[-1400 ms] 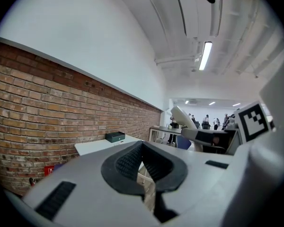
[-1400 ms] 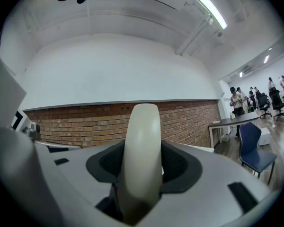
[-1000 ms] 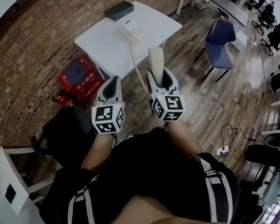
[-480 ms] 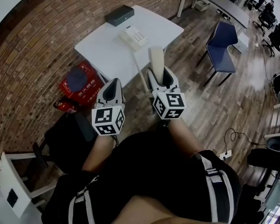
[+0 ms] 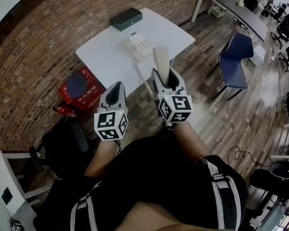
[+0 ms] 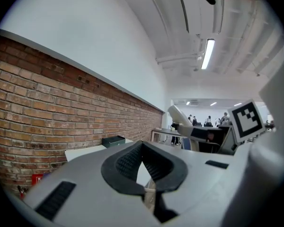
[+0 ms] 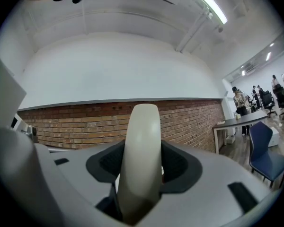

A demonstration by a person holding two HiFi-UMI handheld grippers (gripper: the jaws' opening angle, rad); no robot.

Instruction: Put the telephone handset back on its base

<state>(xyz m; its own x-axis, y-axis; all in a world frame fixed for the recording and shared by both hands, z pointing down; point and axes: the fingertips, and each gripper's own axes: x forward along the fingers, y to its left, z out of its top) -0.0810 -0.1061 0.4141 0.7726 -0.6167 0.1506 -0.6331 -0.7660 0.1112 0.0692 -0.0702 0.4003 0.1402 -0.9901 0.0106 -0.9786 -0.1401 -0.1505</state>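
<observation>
A cream telephone handset (image 5: 160, 60) stands upright between the jaws of my right gripper (image 5: 165, 79), which is shut on it. In the right gripper view the handset (image 7: 141, 155) fills the gap between the dark pads (image 7: 181, 166). Its cord (image 5: 144, 79) runs up to the cream telephone base (image 5: 138, 45), which has a keypad and lies on the white table (image 5: 103, 54) ahead of both grippers. My left gripper (image 5: 115, 91) hangs to the left of the right one, short of the table's near edge. It is shut and holds nothing.
A black box (image 5: 126, 19) sits at the table's far corner by the brick wall. A red box (image 5: 82, 88) lies on the floor left of the table. A blue chair (image 5: 236, 59) stands to the right, a black bag (image 5: 62, 143) and white frame (image 5: 5, 177) to the left.
In the head view the table and telephone base have drawn closer to the grippers. The handset stays gripped in the right gripper, and the left gripper has kept its place beside it.
</observation>
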